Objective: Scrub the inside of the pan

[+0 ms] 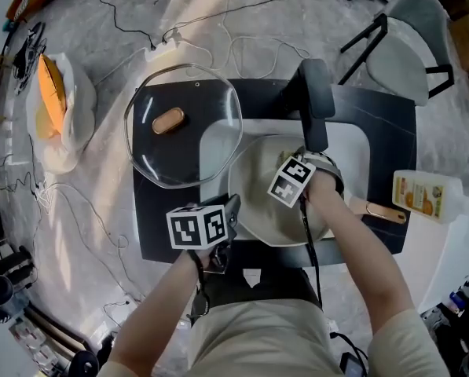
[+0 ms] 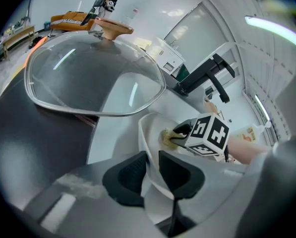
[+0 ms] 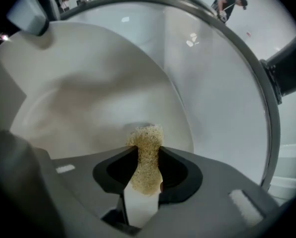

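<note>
- A pale, smooth, round pan (image 1: 258, 171) sits in the middle of a dark matte table (image 1: 379, 124).
- The left gripper (image 2: 152, 170) has its ribbed black pads pressed onto the pan's thin near rim, with the wall between them.
- The right gripper (image 3: 148, 165) reaches inside the pan, its claw pinching a coarse, tan, fibrous scrubber (image 3: 145, 148) whose tuft touches the pan's inner surface.
- A clear domed glass lid (image 1: 183, 124) with a metal rim and an oval wooden knob (image 1: 168, 120) lies on the table just left of the pan.
</note>
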`<state>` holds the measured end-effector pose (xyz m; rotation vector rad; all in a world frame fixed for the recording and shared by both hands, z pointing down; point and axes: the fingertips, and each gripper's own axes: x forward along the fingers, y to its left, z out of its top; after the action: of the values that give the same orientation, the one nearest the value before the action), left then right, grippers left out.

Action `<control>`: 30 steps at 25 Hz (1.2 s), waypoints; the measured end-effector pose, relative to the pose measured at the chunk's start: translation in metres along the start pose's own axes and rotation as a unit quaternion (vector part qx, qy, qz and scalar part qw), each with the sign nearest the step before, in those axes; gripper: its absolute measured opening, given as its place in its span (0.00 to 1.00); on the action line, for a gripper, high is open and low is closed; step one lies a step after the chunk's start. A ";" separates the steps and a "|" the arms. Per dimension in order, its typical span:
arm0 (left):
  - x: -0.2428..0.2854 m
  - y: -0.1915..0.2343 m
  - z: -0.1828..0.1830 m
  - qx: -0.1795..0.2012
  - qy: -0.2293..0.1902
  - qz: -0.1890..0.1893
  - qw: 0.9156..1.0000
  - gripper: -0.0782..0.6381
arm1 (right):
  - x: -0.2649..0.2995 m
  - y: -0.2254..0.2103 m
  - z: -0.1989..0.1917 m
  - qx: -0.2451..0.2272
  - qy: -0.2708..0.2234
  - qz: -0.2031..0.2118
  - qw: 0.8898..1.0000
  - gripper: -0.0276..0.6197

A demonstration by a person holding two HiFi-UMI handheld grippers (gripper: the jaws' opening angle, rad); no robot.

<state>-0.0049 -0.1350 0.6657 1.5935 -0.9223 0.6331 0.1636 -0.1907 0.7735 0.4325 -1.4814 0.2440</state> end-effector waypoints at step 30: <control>-0.001 -0.001 0.005 -0.032 -0.014 -0.015 0.999 0.23 | -0.099 0.134 0.056 0.101 -0.055 0.340 0.933 0.23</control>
<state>-0.0055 -0.1391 0.6632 1.5593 -0.9296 0.5568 0.0486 -0.0837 0.6950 0.0768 -1.6852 0.9418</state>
